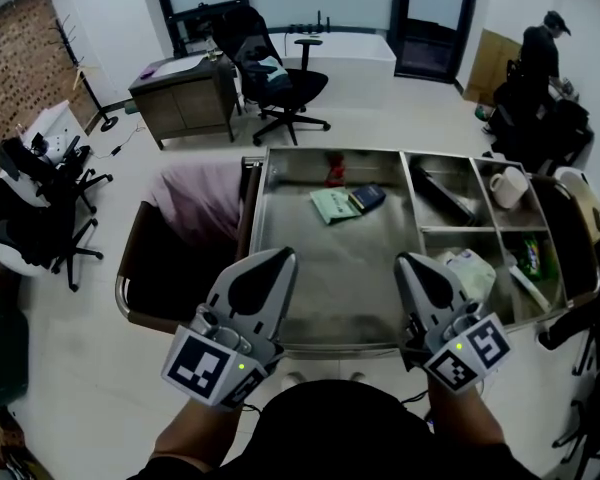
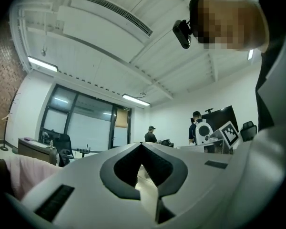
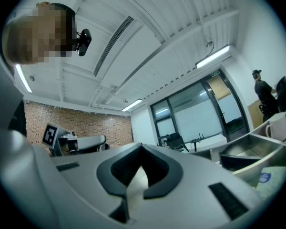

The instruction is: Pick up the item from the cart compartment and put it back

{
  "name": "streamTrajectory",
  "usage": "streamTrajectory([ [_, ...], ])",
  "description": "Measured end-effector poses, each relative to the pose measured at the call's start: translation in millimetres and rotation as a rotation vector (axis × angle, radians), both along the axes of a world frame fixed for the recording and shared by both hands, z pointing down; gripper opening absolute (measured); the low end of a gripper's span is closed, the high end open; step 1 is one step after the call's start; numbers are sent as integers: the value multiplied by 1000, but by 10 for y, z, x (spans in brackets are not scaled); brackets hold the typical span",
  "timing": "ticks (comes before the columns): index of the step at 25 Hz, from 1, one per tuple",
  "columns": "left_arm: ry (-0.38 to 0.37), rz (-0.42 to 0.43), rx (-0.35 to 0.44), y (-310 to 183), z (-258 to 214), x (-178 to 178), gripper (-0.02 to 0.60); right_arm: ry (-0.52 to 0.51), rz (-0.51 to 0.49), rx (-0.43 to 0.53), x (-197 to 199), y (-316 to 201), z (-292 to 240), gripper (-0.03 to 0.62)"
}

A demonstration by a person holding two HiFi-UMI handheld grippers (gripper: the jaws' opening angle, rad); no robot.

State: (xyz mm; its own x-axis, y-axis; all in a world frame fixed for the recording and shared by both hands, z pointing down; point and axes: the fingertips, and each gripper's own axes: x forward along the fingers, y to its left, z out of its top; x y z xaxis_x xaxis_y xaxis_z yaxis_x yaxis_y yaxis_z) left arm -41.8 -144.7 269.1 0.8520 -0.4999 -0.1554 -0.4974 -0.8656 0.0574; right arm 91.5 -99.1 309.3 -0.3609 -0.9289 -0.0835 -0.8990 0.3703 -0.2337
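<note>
A steel cart (image 1: 330, 346) stands in front of me, with a big left compartment and smaller ones at the right. A red item (image 1: 334, 168), a green packet (image 1: 332, 205) and a dark blue pouch (image 1: 367, 197) lie in the big compartment. The right compartments hold a white mug (image 1: 507, 186), a white bag (image 1: 468, 271) and a green packet (image 1: 531, 256). My left gripper (image 1: 283, 256) (image 2: 142, 144) hovers over the cart's near left side, shut and holding nothing. My right gripper (image 1: 404, 260) (image 3: 142, 146) hangs beside the white bag, jaws together, also holding nothing.
A pink cloth (image 1: 195, 198) drapes a brown seat left of the cart. Behind it stand a black office chair (image 1: 280, 83) and a desk (image 1: 185, 93). A person (image 1: 540, 58) stands at the back right. More chairs (image 1: 40, 208) sit at the far left.
</note>
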Motion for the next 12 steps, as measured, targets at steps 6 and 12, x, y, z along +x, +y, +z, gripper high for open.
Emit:
streamTrajectory([
  [6,-15,-19,-56,52,291,-135,0,0,27,-12,67,72,52,18],
  [12,-21,-27,-27,8,264,-132,0,14,39,-38,53,105,133,17],
])
